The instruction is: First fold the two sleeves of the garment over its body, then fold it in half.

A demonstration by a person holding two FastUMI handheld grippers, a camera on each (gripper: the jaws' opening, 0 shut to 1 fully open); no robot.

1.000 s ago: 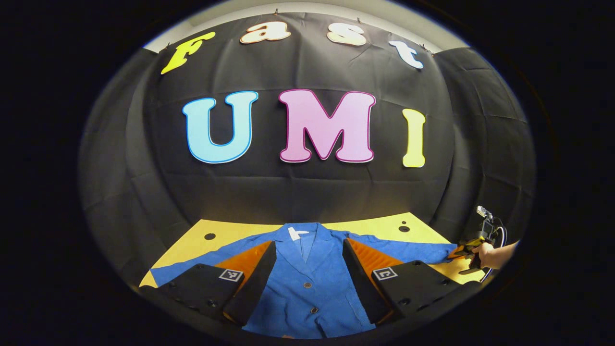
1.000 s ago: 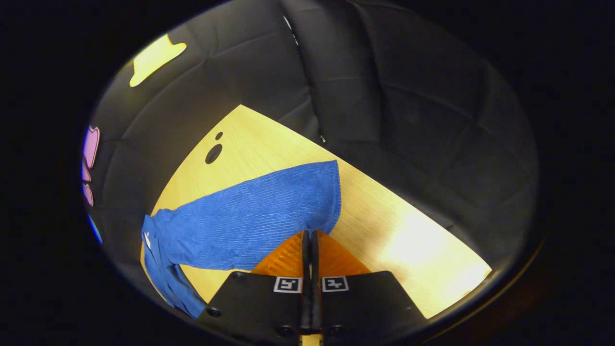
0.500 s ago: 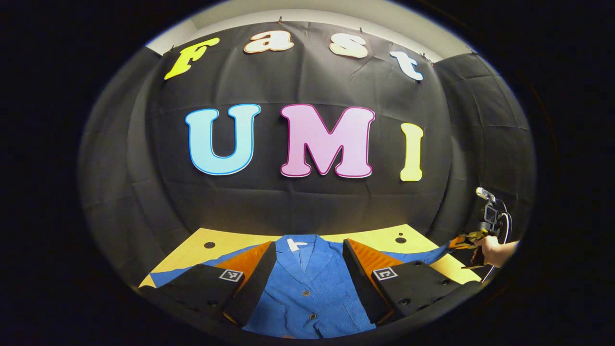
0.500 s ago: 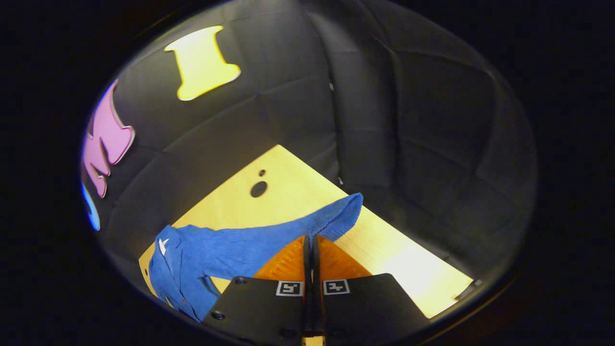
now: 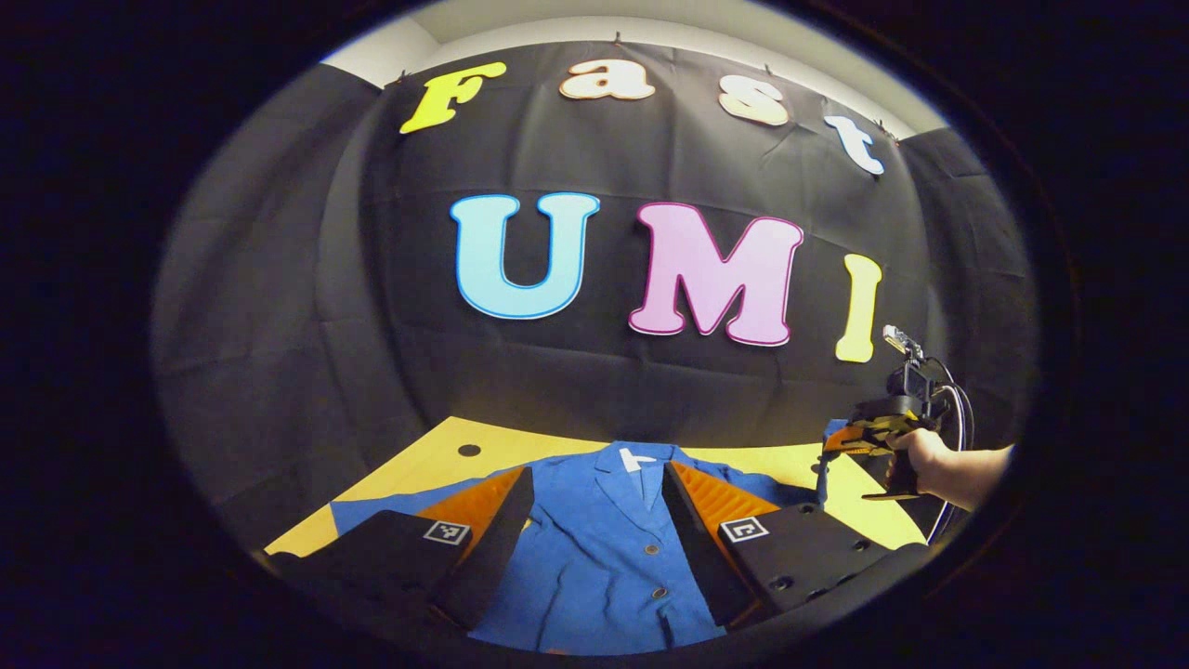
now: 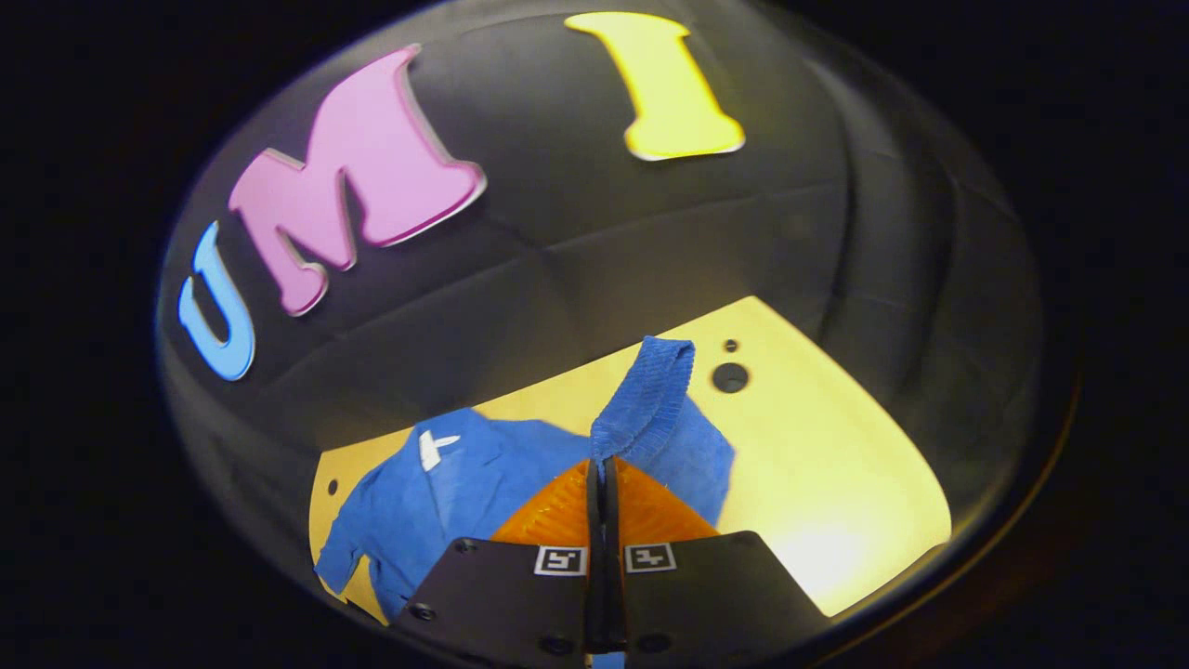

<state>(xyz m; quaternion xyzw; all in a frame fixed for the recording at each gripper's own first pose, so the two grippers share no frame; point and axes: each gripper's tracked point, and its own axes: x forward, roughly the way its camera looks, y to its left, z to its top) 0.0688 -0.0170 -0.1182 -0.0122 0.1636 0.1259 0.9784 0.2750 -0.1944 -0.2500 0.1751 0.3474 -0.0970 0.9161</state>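
Here, right gripper [image 6: 602,465] pinches the blue jacket's [image 5: 594,548] sleeve [image 6: 650,400], lifted above the tabletop [image 6: 836,465]; left gripper [image 5: 594,520] gapes wide.

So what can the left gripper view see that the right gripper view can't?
Left gripper view: a hand holding the right gripper, the buttons, the other sleeve lying flat, and the left gripper with its jaws open. Right gripper view: up close, shut jaws pinching the lifted sleeve near its cuff. Both: the blue jacket, its white collar label and the yellow table.
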